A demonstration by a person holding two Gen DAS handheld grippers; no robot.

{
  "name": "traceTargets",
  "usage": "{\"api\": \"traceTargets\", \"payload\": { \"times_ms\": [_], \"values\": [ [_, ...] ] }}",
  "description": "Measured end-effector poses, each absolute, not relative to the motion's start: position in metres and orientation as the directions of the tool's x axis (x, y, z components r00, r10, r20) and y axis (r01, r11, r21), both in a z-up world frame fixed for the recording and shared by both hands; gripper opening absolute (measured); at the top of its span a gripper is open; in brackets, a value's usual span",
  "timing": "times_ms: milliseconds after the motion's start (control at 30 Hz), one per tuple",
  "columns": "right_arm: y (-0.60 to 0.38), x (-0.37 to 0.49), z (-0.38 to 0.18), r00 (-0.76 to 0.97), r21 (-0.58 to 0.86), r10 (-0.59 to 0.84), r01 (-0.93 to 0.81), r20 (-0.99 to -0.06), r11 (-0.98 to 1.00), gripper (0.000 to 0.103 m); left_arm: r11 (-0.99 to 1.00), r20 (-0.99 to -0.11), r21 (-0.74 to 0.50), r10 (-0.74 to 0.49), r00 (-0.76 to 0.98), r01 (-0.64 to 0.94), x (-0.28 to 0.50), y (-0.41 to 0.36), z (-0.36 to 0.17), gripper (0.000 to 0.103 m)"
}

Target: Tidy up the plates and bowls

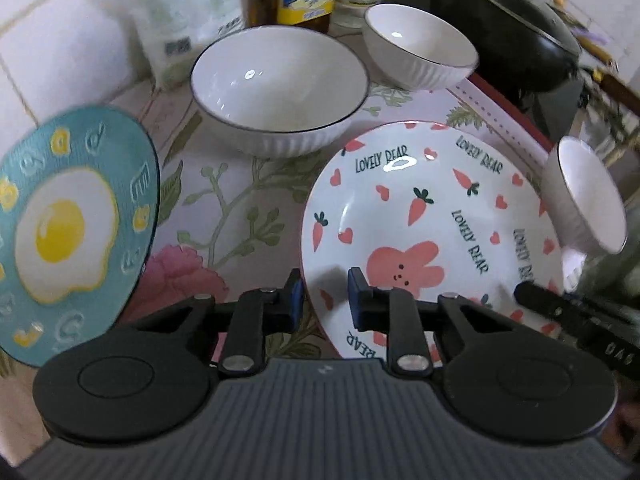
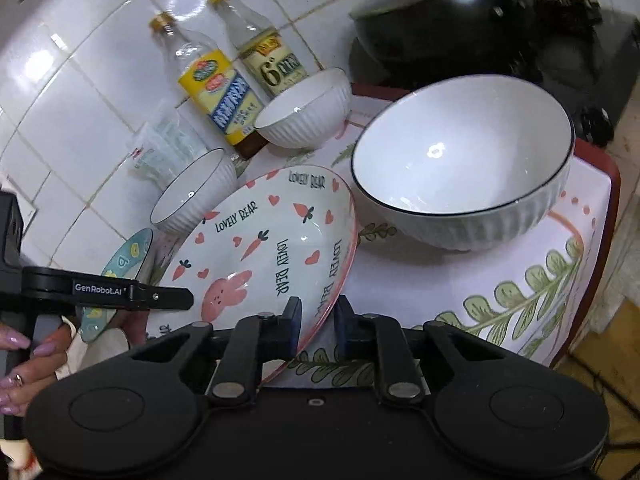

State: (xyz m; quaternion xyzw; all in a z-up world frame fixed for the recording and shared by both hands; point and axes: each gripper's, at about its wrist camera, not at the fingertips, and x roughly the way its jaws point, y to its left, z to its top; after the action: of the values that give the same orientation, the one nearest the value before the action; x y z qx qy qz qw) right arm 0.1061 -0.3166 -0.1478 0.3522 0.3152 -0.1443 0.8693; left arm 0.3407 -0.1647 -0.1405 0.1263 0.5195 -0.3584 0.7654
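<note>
Rabbit-and-carrot plate point(image 1: 420, 216) lies on the floral desk point(image 1: 224, 200), centre of the spread. Both claws sit at its near edge. Left claw point(image 1: 325, 294): jaws nearly closed, straddling the rim at the plate's 7 o'clock; pad contact looks likely but I cannot confirm it. Right claw point(image 2: 316, 326): jaws nearly closed on the rim at the plate's 5 o'clock, and it looks pinched.

Large ribbed bowl point(image 1: 280, 88) at 11 o'clock of the plate, small bowl point(image 1: 420, 46) at 1 o'clock, another bowl point(image 1: 584, 196) at 3 o'clock. Egg plate point(image 1: 72, 232) at 9 o'clock, tilted.

Risk: glazed rim, thin pinch. An uneven lift could let the plate slip or knock the bowl at 3 o'clock.
</note>
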Motion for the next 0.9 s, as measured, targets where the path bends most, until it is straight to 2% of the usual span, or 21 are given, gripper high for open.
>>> {"api": "traceTargets", "payload": {
  "times_ms": [133,500,700,900],
  "values": [
    [-0.314,0.109,-0.147,0.744,0.518,-0.042,0.503,-0.667,0.692,0.019,0.763,-0.881,-0.311,-0.456,0.13,0.567,0.356,-0.156,-0.148,0.021],
    [-0.307,0.11,-0.146,0.732,0.5,-0.098,0.55,-0.674,0.669,0.018,0.738,-0.868,-0.306,-0.475,0.142,0.602,0.348,-0.153,-0.145,0.021],
    [-0.305,0.103,-0.145,0.737,0.505,-0.034,0.495,-0.675,0.707,0.019,0.765,-0.897,-0.274,-0.421,0.132,0.582,0.337,-0.144,-0.137,0.021],
    [-0.299,0.094,-0.137,0.742,0.523,0.018,0.455,-0.67,0.72,0.02,0.789,-0.892,-0.271,-0.421,0.164,0.551,0.32,-0.128,-0.117,0.021]
  ]
}}
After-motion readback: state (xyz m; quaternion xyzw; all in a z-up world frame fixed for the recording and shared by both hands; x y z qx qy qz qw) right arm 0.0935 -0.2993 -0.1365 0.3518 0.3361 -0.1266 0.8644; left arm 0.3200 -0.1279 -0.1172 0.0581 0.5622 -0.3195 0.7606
